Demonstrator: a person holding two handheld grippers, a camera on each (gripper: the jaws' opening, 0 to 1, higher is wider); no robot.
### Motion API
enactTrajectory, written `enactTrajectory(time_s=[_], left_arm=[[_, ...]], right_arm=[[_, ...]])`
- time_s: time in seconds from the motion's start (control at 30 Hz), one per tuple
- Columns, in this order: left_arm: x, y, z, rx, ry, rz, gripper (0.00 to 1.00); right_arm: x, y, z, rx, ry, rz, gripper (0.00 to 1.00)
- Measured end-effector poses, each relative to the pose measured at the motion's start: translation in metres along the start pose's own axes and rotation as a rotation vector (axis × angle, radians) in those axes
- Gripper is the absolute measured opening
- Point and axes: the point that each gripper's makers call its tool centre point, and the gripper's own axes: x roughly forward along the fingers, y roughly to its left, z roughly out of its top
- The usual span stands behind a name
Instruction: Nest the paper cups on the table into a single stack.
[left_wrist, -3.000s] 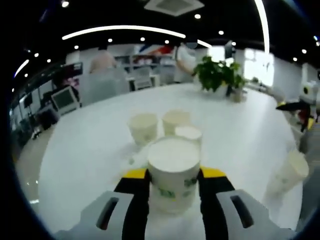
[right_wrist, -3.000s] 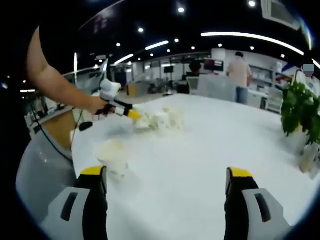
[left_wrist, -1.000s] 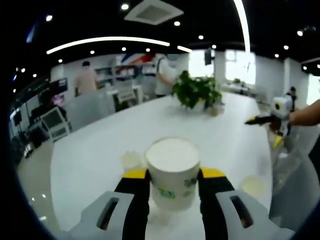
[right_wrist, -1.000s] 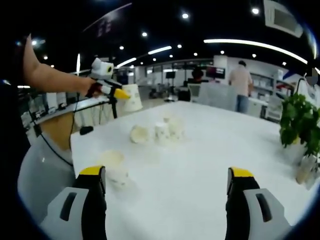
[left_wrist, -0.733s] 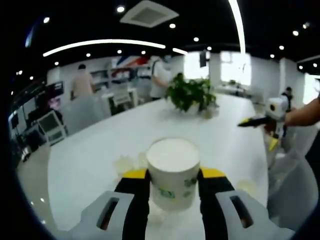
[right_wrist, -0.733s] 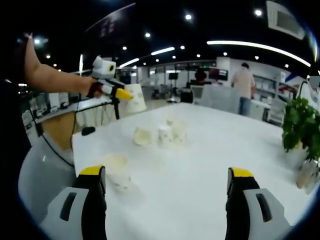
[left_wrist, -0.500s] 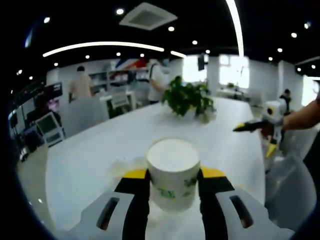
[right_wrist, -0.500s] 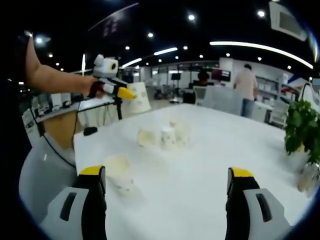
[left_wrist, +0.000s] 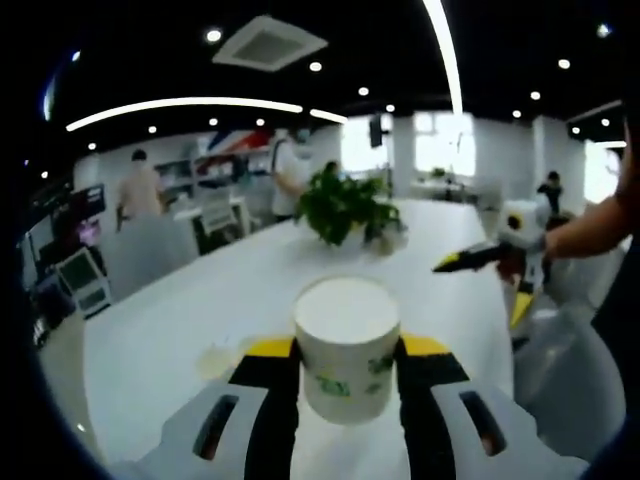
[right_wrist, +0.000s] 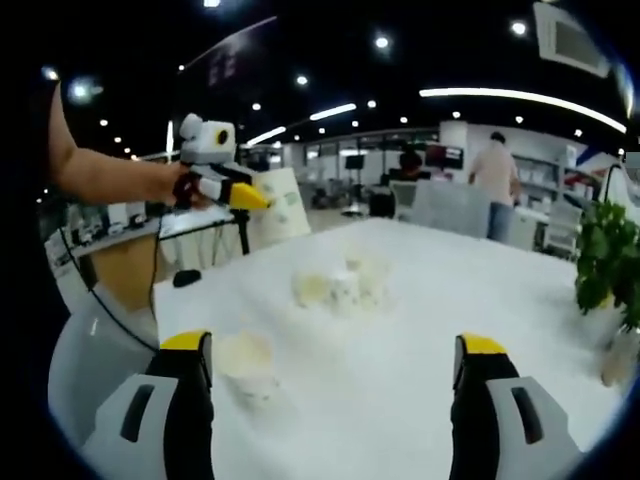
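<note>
The left hand-held gripper (left_wrist: 347, 352) holds a white paper cup (left_wrist: 346, 348) above the white desk (left_wrist: 180, 310). The right hand-held gripper (right_wrist: 335, 400) is wide. Three small cups (right_wrist: 338, 284) huddle beyond; a leafy green plant (left_wrist: 342, 206) sits farther back.

Open office with a dark ceiling (left_wrist: 330, 30), strip lights (right_wrist: 510, 95), bright windows (left_wrist: 440, 140).

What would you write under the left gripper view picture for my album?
The left gripper holds a paper cup above the white table, a potted plant behind it.
</note>
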Motion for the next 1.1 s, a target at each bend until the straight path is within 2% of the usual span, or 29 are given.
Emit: enactTrajectory(time_s=[0.33,0.77,1.1], left_arm=[[0.003,-0.026,0.014,0.001,-0.002,-0.063,0.37],[-0.001,-0.060,0.035,0.013,-0.046,-0.122,0.37],[-0.004,-0.079,0.040,0.010,-0.062,-0.155,0.37]], right_arm=[[0.008,0.009,0.027,0.002,-0.041,0.040,0.97],[0.009,0.027,0.047,-0.003,-0.074,0.100,0.92],[0.009,0.036,0.060,-0.008,-0.095,0.130,0.89]])
